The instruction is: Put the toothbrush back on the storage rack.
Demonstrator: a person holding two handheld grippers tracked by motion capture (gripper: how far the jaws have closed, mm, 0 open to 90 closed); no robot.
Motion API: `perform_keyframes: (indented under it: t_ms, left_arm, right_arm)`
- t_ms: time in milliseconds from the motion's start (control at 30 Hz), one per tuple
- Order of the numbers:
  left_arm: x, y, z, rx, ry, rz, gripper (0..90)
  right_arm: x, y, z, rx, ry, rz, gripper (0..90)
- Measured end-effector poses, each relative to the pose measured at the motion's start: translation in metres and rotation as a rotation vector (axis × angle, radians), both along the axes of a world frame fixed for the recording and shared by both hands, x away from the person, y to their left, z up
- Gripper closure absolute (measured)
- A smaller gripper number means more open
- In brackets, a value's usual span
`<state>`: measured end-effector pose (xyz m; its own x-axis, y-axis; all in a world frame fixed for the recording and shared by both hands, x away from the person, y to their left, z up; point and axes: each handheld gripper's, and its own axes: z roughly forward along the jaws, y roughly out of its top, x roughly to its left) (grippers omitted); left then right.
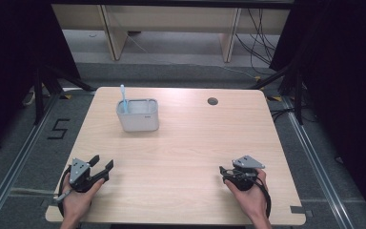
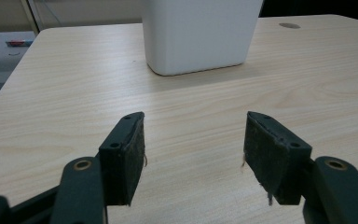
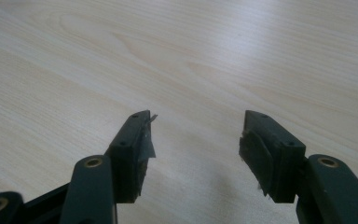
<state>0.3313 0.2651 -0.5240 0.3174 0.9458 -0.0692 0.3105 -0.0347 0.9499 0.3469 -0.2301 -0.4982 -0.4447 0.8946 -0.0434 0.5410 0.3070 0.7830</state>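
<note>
The left claw (image 1: 102, 165) stands about half open with nothing between its pads; in the left gripper view its two black jaws are spread over bare wood, the worn pads (image 2: 133, 161) facing each other across a clear gap. It sits low at the near-left part of the desk (image 1: 186, 143), held in the person's left hand (image 1: 78, 198), and it points toward the white container (image 1: 138, 115), which lies well apart from it, farther up the desk and slightly right of the claw. In the left gripper view the white container (image 2: 200, 35) stands straight ahead of the jaws, upright, with rounded lower corners.

The right claw (image 3: 195, 140) is likewise open and empty, its jaws parted over plain desk surface. In the high view the right claw (image 1: 225, 172) rests at the near-right, well apart from the white container and to its lower right, gripped by the right hand (image 1: 250, 195).

Inside the white container a light blue stick (image 1: 123, 98) stands upright against the left end, its top rising above the rim; it may be a toothbrush, though it is too small to say for sure. A round cable hole (image 1: 212, 101) in the desk lies to the right of the container, near the far edge.
</note>
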Motion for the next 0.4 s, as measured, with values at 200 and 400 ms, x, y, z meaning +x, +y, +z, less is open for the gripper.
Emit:
perform_keyframes:
  t_ms: [200,400]
  left_arm:
    - [-0.0040,-0.0013,-0.0002,-0.001,-0.039,0.026,38.6]
    - [-0.0045,0.0011,0.0004,-0.012,-0.031,0.033,39.0]
  right_arm:
    - [0.0004,-0.0011,-0.0019,-0.010,-0.001,0.006,43.5]
    - [0.0009,-0.0005,-0.0011,0.012,0.005,-0.001,43.6]
